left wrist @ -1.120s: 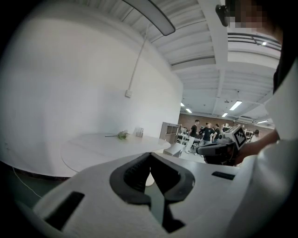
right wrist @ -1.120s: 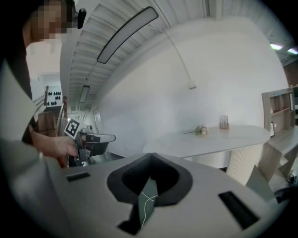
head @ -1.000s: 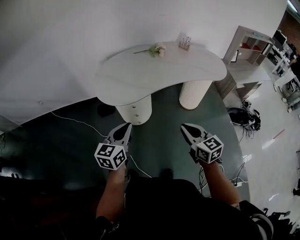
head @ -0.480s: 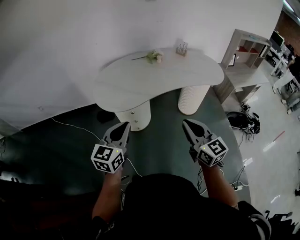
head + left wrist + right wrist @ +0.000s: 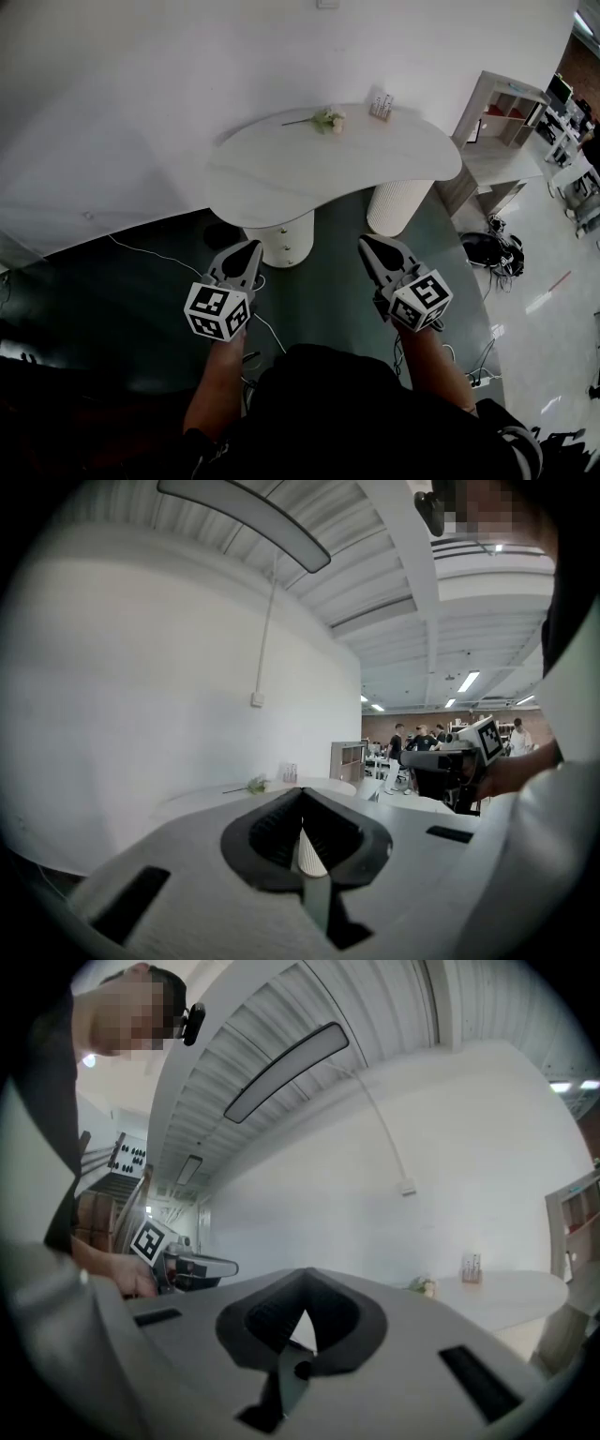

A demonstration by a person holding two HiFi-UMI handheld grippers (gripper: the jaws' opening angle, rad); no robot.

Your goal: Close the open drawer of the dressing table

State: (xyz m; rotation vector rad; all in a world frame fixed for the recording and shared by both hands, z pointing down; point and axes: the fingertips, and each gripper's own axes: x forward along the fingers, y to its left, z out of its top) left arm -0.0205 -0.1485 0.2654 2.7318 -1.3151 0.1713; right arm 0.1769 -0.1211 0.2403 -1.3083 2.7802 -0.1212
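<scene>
- Your left gripper [image 5: 251, 250] has its jaws together, the tips meeting in a point. Nothing is clamped between them. The small gap behind the tips shows only a pale ribbed column [image 5: 307, 850] beyond.
- Your right gripper [image 5: 367, 243] also has its jaws shut tip to tip and holds nothing.
- Both grippers hang in the air over the dark floor [image 5: 122, 291], side by side. Neither touches the desk [image 5: 281, 159], which lies at 12 o'clock from them.
- The drawer pedestal [image 5: 281, 239], with small round knobs down its front, stands under the desk's left end, at 12 o'clock from your left gripper and near it. From here you cannot tell whether a drawer stands out.
- A second, ribbed pedestal [image 5: 398, 206] stands at 1 o'clock from your right gripper.
- On the desk top, at the far edge by the wall, lie a flower sprig [image 5: 323, 119] and, just to its right, a small holder [image 5: 381, 108].
- For writing, each marker cube [image 5: 218, 312] shows only black-and-white square patterns. Any print on the holder is too small to read.
</scene>
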